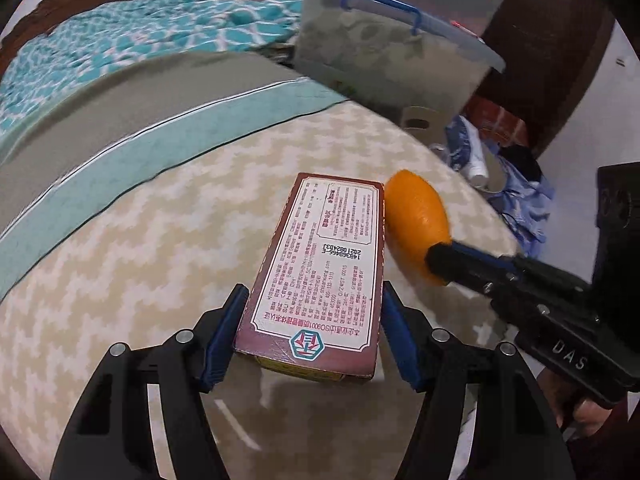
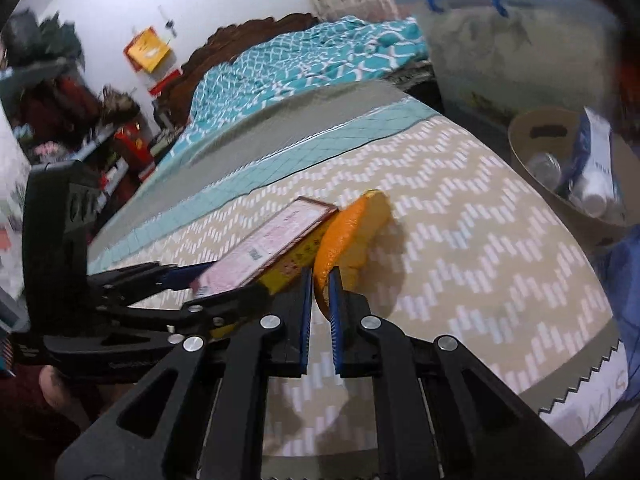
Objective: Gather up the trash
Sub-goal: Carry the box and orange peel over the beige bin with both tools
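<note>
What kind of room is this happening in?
Most likely a bedroom: a bed with a beige zigzag-patterned cover, a rumpled teal-and-white patterned blanket and a carved dark wooden headboard against a white wall.

Maroon-bordered white cardboard box [image 1: 320, 268] with red print; orange peel [image 1: 416, 220]; beige-and-white zigzag bed cover [image 1: 120, 280]; teal lattice-patterned blanket [image 1: 100, 40].

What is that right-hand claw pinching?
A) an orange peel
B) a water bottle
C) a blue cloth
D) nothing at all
A: the right gripper has its blue pads shut on the orange peel, right beside the printed box in the left gripper.
</note>
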